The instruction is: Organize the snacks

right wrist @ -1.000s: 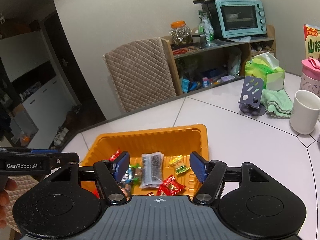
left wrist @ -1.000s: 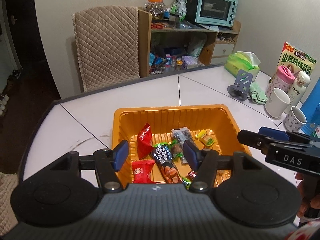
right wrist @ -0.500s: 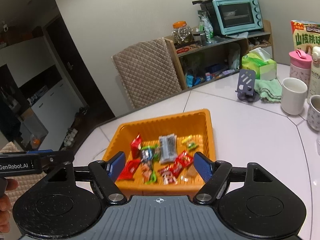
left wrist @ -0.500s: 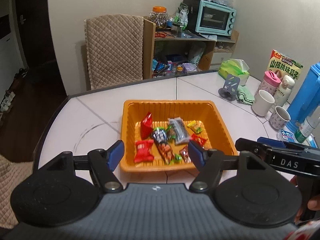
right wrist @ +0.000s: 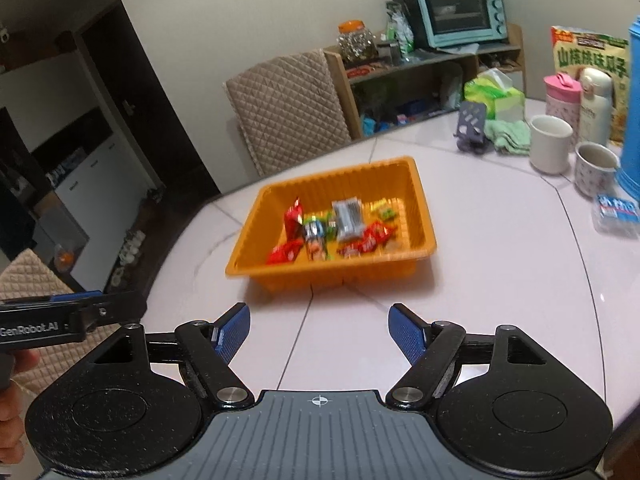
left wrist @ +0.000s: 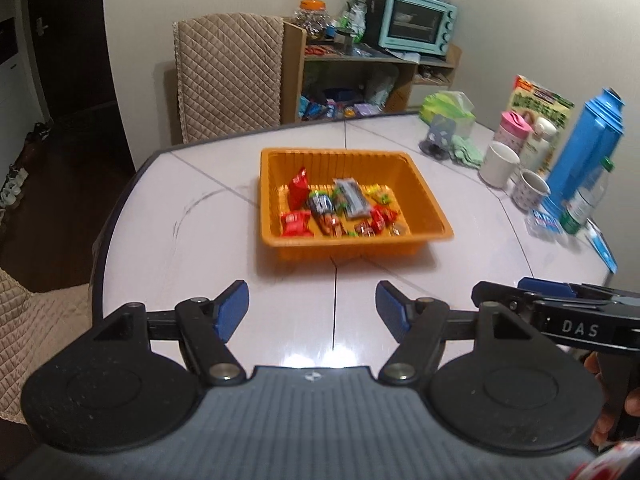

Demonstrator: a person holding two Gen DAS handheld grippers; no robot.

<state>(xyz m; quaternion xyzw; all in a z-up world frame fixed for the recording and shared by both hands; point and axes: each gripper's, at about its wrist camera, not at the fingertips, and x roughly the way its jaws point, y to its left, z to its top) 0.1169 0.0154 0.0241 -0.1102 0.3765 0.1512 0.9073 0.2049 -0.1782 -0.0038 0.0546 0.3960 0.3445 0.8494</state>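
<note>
An orange tray (left wrist: 424, 184) sits on the white table and holds several small snack packets, among them a red packet (left wrist: 295, 224) and a grey packet (left wrist: 351, 197). The tray shows in the right wrist view too (right wrist: 420, 196). My left gripper (left wrist: 313, 312) is open and empty, well in front of the tray over bare table. My right gripper (right wrist: 319, 332) is also open and empty, in front of the tray. The right gripper shows at the right edge of the left wrist view (left wrist: 520, 290). The left gripper shows at the left edge of the right wrist view (right wrist: 100, 304).
At the table's right stand a white mug (left wrist: 500, 164), a patterned cup (left wrist: 530, 190), a pink bottle (left wrist: 514, 128), a blue jug (left wrist: 588, 140), a snack box (left wrist: 540, 100), a tissue pack (left wrist: 448, 108) and a phone stand (left wrist: 438, 136). A quilted chair (left wrist: 228, 76) and a shelf with an oven (left wrist: 416, 24) stand behind.
Both grippers have pulled back and up from over the tray; the tray now looks smaller and farther. Both stay open and empty. The snacks in the tray have not moved.
</note>
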